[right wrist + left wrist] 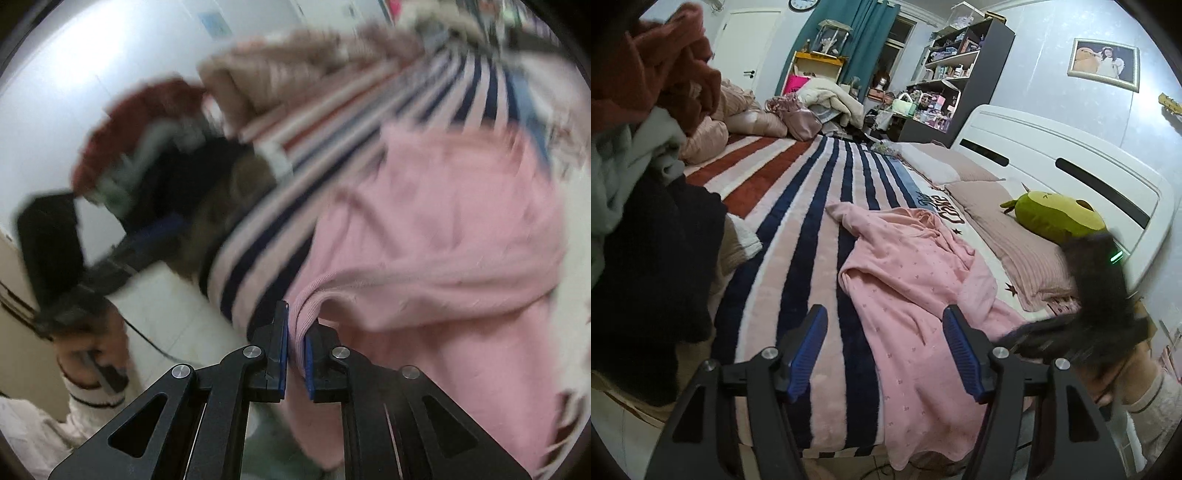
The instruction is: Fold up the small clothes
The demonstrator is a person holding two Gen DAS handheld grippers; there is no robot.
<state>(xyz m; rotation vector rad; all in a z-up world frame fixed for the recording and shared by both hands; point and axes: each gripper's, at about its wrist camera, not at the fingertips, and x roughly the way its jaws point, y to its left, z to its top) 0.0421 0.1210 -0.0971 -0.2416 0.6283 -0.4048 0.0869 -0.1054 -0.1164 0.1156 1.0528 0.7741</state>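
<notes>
A pink garment [908, 273] with a small print lies crumpled on the striped blanket [798, 236] of a bed. My left gripper [884, 314] hovers over its near part, its blue pads [809, 350] wide apart with nothing pressed between them. At the right edge of the left wrist view my right gripper [1100, 295] shows as a dark blur held by a hand. In the right wrist view, my right gripper [295, 321] is shut on the ribbed hem of the pink garment [443, 221]. The left gripper [147, 236] is blurred at the left.
A heap of rust-red, grey and black clothes [646, 110] stands at the left of the bed. A green plush toy [1056, 214] rests on pillows [1015, 243] by the white headboard [1052, 155]. Bedding and bags are piled at the far end.
</notes>
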